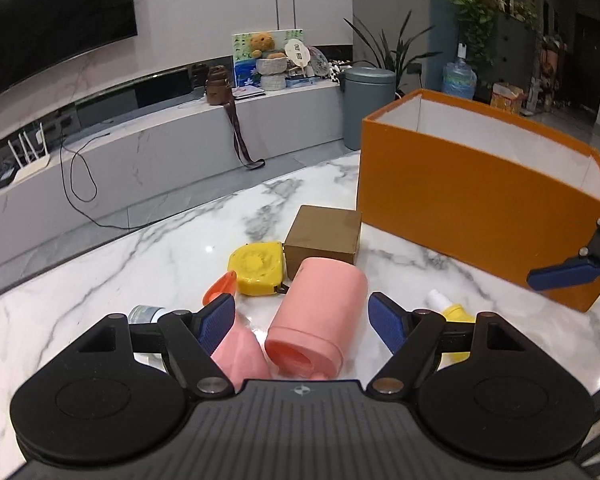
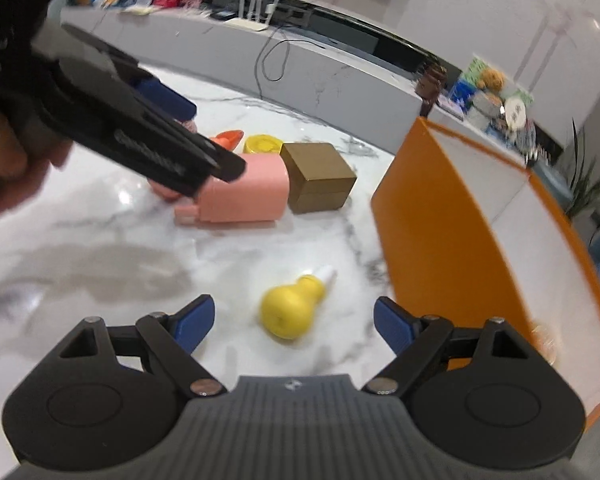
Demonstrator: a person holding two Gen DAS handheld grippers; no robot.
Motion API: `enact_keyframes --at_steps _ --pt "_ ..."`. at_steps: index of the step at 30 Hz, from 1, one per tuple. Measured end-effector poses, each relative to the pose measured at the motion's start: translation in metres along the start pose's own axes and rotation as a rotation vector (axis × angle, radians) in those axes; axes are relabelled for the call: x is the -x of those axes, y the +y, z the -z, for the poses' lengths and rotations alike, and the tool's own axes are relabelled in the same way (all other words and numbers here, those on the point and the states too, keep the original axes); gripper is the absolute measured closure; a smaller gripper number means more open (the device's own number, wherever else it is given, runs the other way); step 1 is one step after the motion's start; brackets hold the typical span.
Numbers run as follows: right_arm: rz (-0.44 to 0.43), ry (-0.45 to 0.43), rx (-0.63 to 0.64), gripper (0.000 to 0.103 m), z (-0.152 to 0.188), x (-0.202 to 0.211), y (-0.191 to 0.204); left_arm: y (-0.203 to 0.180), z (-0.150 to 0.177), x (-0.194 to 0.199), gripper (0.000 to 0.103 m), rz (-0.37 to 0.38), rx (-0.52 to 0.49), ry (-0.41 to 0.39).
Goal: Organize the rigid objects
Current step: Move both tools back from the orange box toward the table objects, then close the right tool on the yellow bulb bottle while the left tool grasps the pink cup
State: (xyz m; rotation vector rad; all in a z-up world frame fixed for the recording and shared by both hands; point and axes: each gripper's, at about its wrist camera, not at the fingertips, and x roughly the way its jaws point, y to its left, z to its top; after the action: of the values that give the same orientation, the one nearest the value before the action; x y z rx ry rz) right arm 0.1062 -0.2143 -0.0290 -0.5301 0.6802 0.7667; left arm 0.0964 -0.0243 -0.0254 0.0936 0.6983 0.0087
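On the white marble table (image 1: 112, 276) lie a pink cup (image 1: 320, 316) on its side, a second pink piece (image 1: 240, 352), a yellow tape measure (image 1: 257, 267), an orange scoop (image 1: 220, 286), a brown box (image 1: 324, 234) and a yellow squeeze bottle (image 2: 290, 310). My left gripper (image 1: 302, 322) is open, its fingers either side of the pink cup. My right gripper (image 2: 294, 326) is open just above the yellow bottle, beside the open orange box (image 2: 428, 216). The orange box also shows in the left wrist view (image 1: 476, 208).
A small clear jar (image 1: 146, 314) sits left of my left gripper. Beyond the table's far edge are a low white TV bench (image 1: 140, 148), a grey bin (image 1: 366, 104) and plants. The left gripper crosses the right wrist view (image 2: 140, 136).
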Motion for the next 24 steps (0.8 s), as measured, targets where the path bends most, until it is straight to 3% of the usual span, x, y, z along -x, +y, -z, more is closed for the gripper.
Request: enact_keyframes --at_steps 9,15,24 --pt "-0.012 -0.004 -0.149 0.018 0.007 -0.028 0.001 0.004 0.014 -0.023 0.010 0.001 -0.010 -0.007" --pt "-0.005 -0.031 -0.259 0.024 0.006 -0.036 -0.008 0.005 0.014 -0.029 0.009 0.016 0.005 -0.027" --pt "0.038 -0.017 -0.286 0.032 0.009 -0.048 -0.012 -0.006 0.018 -0.035 0.009 0.020 -0.031 -0.032"
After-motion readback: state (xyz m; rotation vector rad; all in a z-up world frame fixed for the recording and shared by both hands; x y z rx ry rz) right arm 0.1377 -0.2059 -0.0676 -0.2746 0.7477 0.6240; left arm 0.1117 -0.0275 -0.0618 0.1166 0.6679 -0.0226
